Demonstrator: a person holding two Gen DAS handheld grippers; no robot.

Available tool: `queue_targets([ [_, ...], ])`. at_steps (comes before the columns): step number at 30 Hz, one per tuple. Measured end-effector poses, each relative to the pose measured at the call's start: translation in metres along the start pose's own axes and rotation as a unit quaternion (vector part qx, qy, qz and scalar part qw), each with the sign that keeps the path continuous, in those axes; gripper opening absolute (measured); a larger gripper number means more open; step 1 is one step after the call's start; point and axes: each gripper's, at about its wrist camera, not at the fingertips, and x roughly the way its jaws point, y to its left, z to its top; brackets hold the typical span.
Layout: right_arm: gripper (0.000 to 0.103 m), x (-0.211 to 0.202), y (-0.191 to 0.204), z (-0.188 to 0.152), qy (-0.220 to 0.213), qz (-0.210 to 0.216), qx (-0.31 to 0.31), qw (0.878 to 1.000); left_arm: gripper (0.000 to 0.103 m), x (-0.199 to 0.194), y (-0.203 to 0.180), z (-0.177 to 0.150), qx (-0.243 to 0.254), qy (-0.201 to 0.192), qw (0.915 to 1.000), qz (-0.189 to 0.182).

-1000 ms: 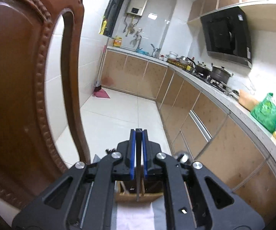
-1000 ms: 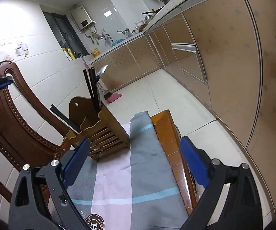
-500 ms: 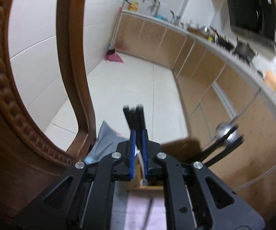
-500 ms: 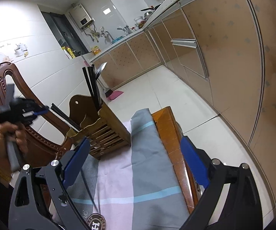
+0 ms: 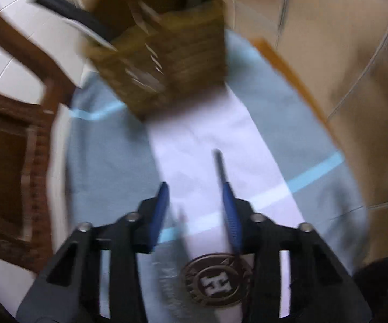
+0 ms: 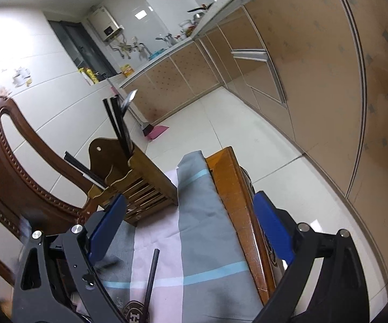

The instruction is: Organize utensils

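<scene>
Two grippers are over the cloth (image 6: 204,231), both with jaws spread wide and nothing between them. My left gripper (image 5: 195,210) tilts down at the cloth, its view smeared with blur, and one dark chopstick (image 5: 219,165) lies just beside its right finger; I can't tell if they touch. From my right gripper (image 6: 191,231) that chopstick (image 6: 150,280) lies flat on the pink stripe. The wooden holder (image 6: 140,183) stands at the cloth's far end, with chopsticks and a spoon (image 6: 128,101) upright in it.

Utensil holder (image 6: 140,185) on cloth (image 6: 204,231), chopstick (image 6: 150,277) lying before it
</scene>
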Motion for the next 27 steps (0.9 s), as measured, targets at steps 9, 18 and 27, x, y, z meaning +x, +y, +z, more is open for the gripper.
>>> queue_targets([
  [9, 0.093, -0.003, -0.001, 0.001, 0.005, 0.009, -0.004, 1.0, 0.006, 0.049, 0.0, 0.038, -0.059, 0.044, 0.9972, -0.014],
  [18, 0.093, -0.001, -0.002, 0.003, 0.007, 0.014, 0.001, 1.0, 0.006, -0.06, 0.034, 0.059, -0.085, -0.067, 0.9936, -0.034],
  [27, 0.093, 0.001, -0.003, 0.0, 0.015, 0.015, 0.005, 1.0, 0.006, -0.243, 0.093, 0.065, -0.126, -0.26, 0.9573, -0.002],
])
